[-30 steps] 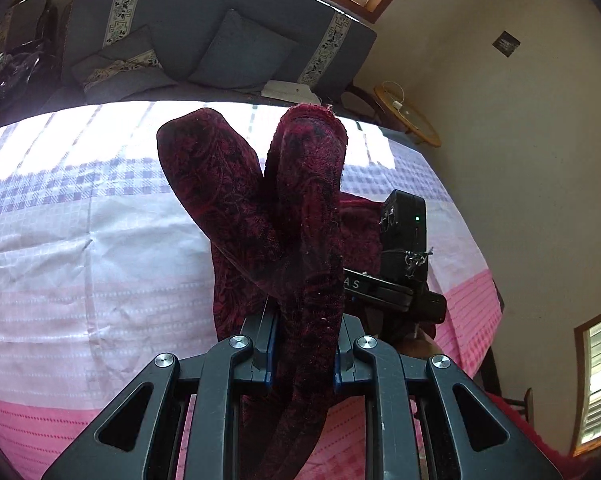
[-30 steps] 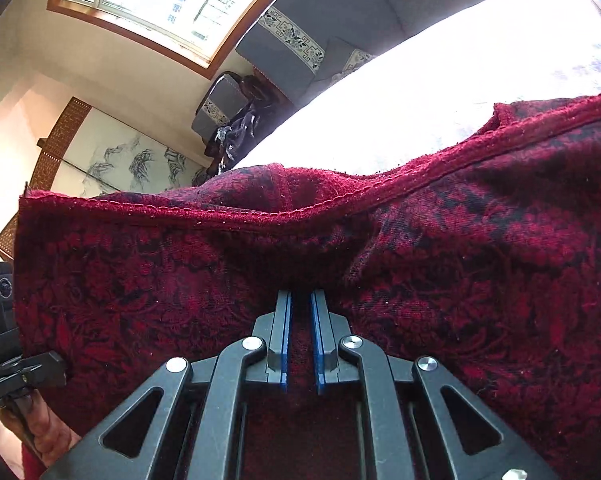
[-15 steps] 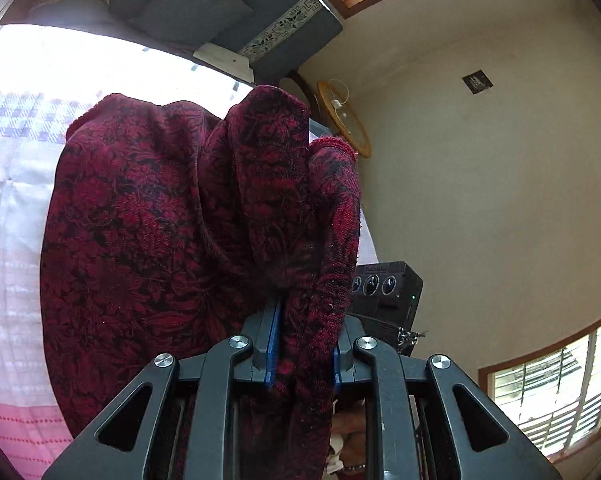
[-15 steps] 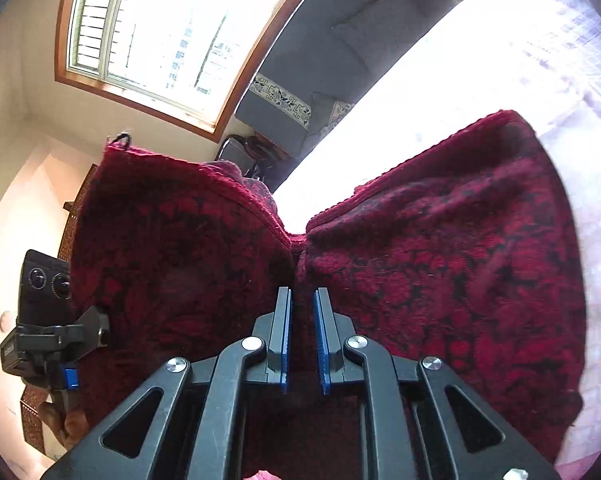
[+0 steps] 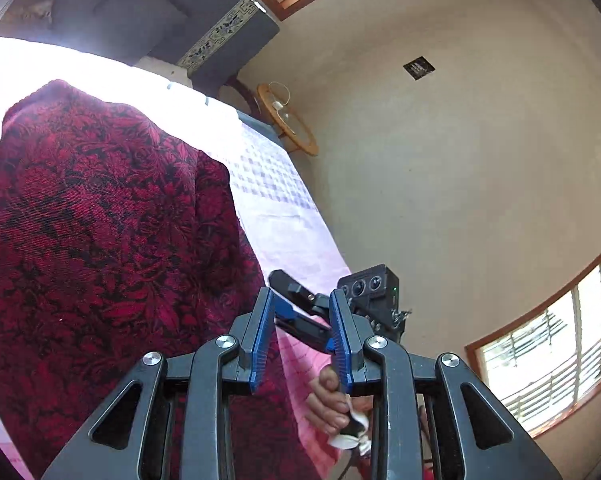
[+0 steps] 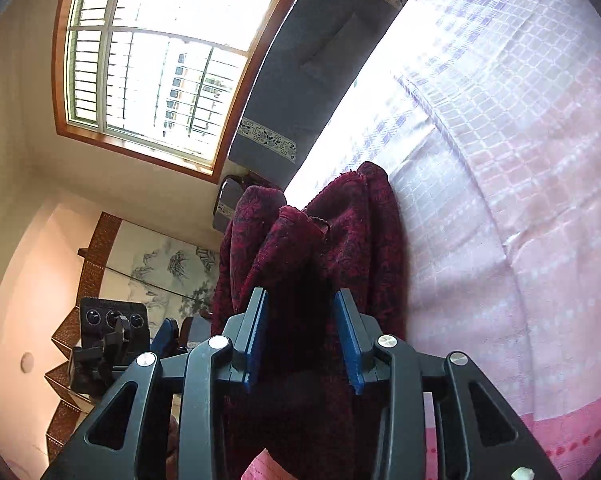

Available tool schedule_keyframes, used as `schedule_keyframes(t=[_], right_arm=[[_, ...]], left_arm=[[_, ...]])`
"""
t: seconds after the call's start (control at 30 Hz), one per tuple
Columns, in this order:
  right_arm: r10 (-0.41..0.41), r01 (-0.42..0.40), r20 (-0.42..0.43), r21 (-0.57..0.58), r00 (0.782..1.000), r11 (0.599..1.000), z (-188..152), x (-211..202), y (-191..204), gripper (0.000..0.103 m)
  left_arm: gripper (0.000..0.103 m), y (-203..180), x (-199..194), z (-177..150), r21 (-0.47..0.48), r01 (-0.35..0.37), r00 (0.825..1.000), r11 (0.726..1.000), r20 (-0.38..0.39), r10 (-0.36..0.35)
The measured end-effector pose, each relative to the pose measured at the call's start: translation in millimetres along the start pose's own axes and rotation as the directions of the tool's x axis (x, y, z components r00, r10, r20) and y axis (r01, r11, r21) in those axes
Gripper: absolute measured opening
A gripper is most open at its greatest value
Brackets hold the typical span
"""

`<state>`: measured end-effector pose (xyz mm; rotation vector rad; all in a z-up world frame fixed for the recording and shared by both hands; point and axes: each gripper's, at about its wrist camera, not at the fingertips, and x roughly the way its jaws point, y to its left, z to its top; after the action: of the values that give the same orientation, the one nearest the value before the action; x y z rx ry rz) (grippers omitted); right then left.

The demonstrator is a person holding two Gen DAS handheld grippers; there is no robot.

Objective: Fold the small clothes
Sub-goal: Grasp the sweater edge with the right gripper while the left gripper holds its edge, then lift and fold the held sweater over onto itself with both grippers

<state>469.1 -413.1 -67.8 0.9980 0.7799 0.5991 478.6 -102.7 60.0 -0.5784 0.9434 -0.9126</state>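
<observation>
The dark red patterned garment (image 5: pixel 108 248) lies spread on a checked pink-and-lilac bedsheet (image 6: pixel 500 160), one end bunched up in folds on the side of the right hand-held gripper (image 6: pixel 304 336). That gripper's jaws are opening, with cloth still lying loosely between the blue pads (image 6: pixel 350 344), which no longer pinch it. The left hand-held gripper (image 5: pixel 302 340) sits just beside the garment's edge, its jaws opening too, with nothing between them. Through its gap the other tool shows, gripped by a hand (image 5: pixel 328 404). Beyond the bed stand a grey sofa (image 6: pixel 312 60) and a barred window (image 6: pixel 152 52).
</observation>
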Motion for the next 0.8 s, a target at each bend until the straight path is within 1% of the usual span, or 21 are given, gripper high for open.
schedule_keyframes(t=[0.03, 0.1, 0.13, 0.2, 0.23, 0.27, 0.3, 0.37, 0.4, 0.47, 0.5, 0.53, 0.57, 0.6, 0.63, 0.67, 0.7, 0.73, 0.8], right_arm=[[0.020, -0.020, 0.008, 0.010, 1.000, 1.000, 0.7, -3.9, -1.0, 0.050], [0.045, -0.045, 0.009, 0.017, 0.999, 0.999, 0.8, -7.6, 1.0, 0.053], [0.044, -0.044, 0.007, 0.002, 0.999, 0.999, 1.5, -7.7, 6.4, 0.053], [0.002, -0.001, 0.030, -0.047, 1.000, 0.999, 0.1, -10.1, 23.0, 0.053], [-0.006, 0.009, 0.041, -0.078, 0.999, 0.997, -0.4, -12.9, 30.3, 0.053], [-0.005, 0.009, 0.039, -0.105, 0.999, 0.994, -0.5, -11.1, 42.2, 0.053], [-0.013, 0.015, 0.020, -0.127, 1.000, 0.992, -0.9, -6.4, 51.5, 0.053], [-0.051, 0.044, -0.040, -0.162, 0.998, 0.986, -4.5, 5.9, 63.2, 0.053], [-0.091, 0.077, -0.066, -0.187, 0.994, 0.979, -6.0, 12.8, 66.2, 0.053], [-0.219, 0.191, -0.096, -0.238, 0.971, 0.952, -11.5, 33.3, 70.3, 0.053], [-0.234, 0.200, -0.116, -0.248, 0.965, 0.948, -16.0, 43.3, 70.6, 0.041], [-0.232, 0.191, -0.138, -0.259, 0.963, 0.947, -18.6, 51.7, 74.0, 0.010], [-0.258, 0.211, -0.135, -0.287, 0.957, 0.934, -22.0, 53.6, 76.8, 0.012], [-0.274, 0.229, -0.107, -0.313, 0.956, 0.922, -23.1, 49.7, 82.9, 0.011], [-0.266, 0.227, -0.079, -0.328, 0.961, 0.917, -23.2, 42.0, 88.3, 0.011], [-0.256, 0.226, -0.047, -0.334, 0.966, 0.915, -23.0, 31.1, 92.5, 0.011], [-0.245, 0.224, -0.020, -0.332, 0.969, 0.916, -22.5, 18.2, 94.2, 0.011], [-0.238, 0.224, -0.002, -0.333, 0.971, 0.916, -23.6, 6.6, 94.1, 0.011], [-0.275, 0.266, 0.025, -0.342, 0.961, 0.901, -29.3, -11.0, 88.3, 0.011]], left_arm=[[0.028, -3.7, -8.0, -9.0, 0.047, -0.028, 0.999, 0.999, 0.024, 0.027], [0.028, -1.7, -24.2, -28.3, 0.071, -0.045, 0.996, 0.996, 0.083, 0.039], [0.028, 2.5, -30.4, -38.1, 0.068, -0.049, 0.994, 0.996, 0.104, 0.042], [0.028, 11.9, -37.9, -54.4, 0.047, -0.060, 0.989, 0.997, 0.137, 0.053], [0.028, 19.3, -40.9, -61.9, 0.027, -0.059, 0.987, 0.998, 0.151, 0.055], [0.028, 26.5, -42.4, -69.1, 0.006, -0.055, 0.986, 0.998, 0.157, 0.054], [0.028, 33.4, -42.6, -74.8, -0.016, -0.049, 0.986, 0.999, 0.158, 0.051], [0.028, 45.7, -41.6, -85.7, -0.060, -0.027, 0.985, 0.998, 0.170, 0.037], [0.028, 48.5, -39.0, -90.0, -0.067, -0.030, 0.984, 0.997, 0.173, 0.041], [0.028, 47.3, -38.6, -96.8, -0.054, -0.052, 0.983, 0.997, 0.176, 0.061], [0.028, 44.4, -38.6, -99.7, -0.040, -0.069, 0.981, 0.997, 0.178, 0.075], [0.028, 38.7, -37.2, -99.9, -0.025, -0.081, 0.980, 0.996, 0.181, 0.084], [0.028, 33.1, -37.2, -99.9, -0.008, -0.082, 0.980, 0.997, 0.183, 0.082], [0.030, 24.9, -34.8, -99.5, 0.016, -0.087, 0.980, 0.996, 0.180, 0.083], [0.035, 18.4, -34.2, -100.0, 0.040, -0.100, 0.979, 0.994, 0.180, 0.091], [0.042, 14.4, -36.5, -102.8, 0.061, -0.122, 0.978, 0.991, 0.180, 0.109], [0.044, 10.4, -34.8, -104.9, 0.075, -0.133, 0.977, 0.988, 0.177, 0.118], [0.046, 8.4, -31.4, -106.9, 0.085, -0.128, 0.980, 0.988, 0.167, 0.112], [0.048, 8.3, -20.0, -110.3, 0.092, -0.127, 0.985, 0.988, 0.130, 0.114]])
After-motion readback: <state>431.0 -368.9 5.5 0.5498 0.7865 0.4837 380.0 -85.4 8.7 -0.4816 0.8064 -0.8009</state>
